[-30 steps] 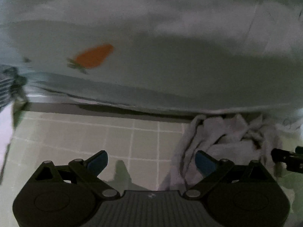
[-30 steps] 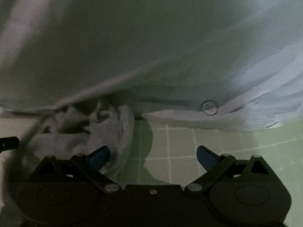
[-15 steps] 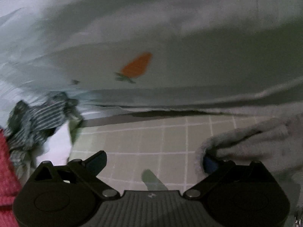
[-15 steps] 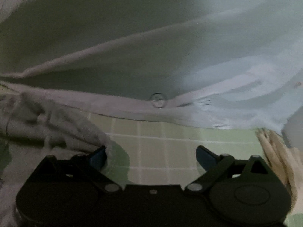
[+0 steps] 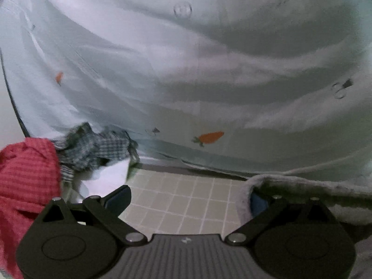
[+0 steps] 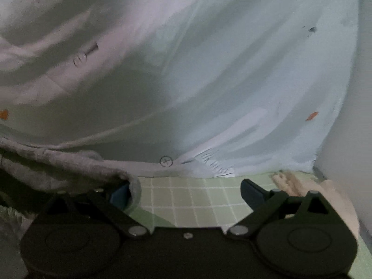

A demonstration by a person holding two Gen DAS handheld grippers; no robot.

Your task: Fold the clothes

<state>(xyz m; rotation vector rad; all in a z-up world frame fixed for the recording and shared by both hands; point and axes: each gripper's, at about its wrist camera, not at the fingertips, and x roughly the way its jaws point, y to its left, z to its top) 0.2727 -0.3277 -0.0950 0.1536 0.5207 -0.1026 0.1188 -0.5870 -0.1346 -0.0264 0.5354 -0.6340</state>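
A grey fleecy garment (image 5: 302,190) lies at the lower right of the left wrist view and drapes over the right finger of my left gripper (image 5: 186,200), whose jaws stand wide apart. The same garment (image 6: 60,165) fills the lower left of the right wrist view and covers the left finger of my right gripper (image 6: 186,193), also wide apart. Neither gripper is closed on the cloth. Both hover low over a green checked mat (image 6: 197,200).
A pale blue sheet with orange carrots (image 5: 209,81) rises behind the mat in both views. A red knit garment (image 5: 25,174) and a dark checked one (image 5: 97,148) sit at the left. A beige cloth (image 6: 320,193) lies at the right by a white wall.
Both grippers have spread apart, the left going left and the right going right. The grey garment slid to each view's inner edge. The red and checked clothes and the beige cloth came into view.
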